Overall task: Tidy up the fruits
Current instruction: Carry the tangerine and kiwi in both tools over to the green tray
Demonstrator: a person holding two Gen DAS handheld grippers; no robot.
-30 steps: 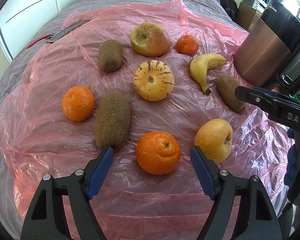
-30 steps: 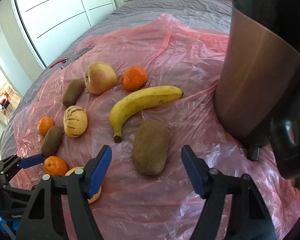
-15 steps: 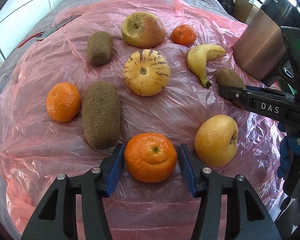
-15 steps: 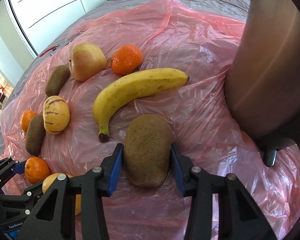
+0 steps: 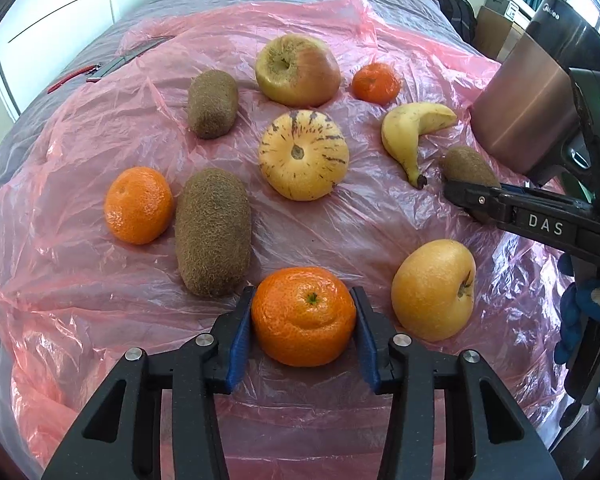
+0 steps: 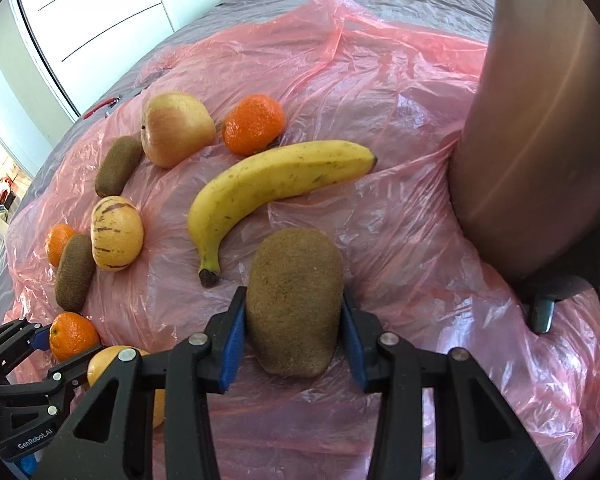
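Note:
Fruits lie on a pink plastic sheet [image 5: 80, 280] over a bed. My left gripper [image 5: 303, 316] is shut on a tangerine [image 5: 304, 316]; it also shows in the right wrist view [image 6: 73, 335]. My right gripper [image 6: 294, 320] is shut on a kiwi [image 6: 294, 300], seen in the left wrist view [image 5: 470, 166]. Around lie a banana [image 6: 276, 180], a striped yellow melon [image 5: 303, 155], an apple [image 5: 298, 70], a yellow pear [image 5: 434, 288], two more kiwis [image 5: 213, 232] [image 5: 212, 104] and two more tangerines [image 5: 139, 205] [image 5: 376, 83].
A tall copper-coloured appliance [image 6: 540, 140] stands close on the right, next to the held kiwi. A dark flat object with a red cord [image 5: 112, 66] lies at the sheet's far left edge. White wardrobe doors [image 6: 112, 12] stand beyond the bed.
Both grippers moved forward and closed: the left jaws came in onto the tangerine, the right jaws onto the kiwi. The other fruits have not moved.

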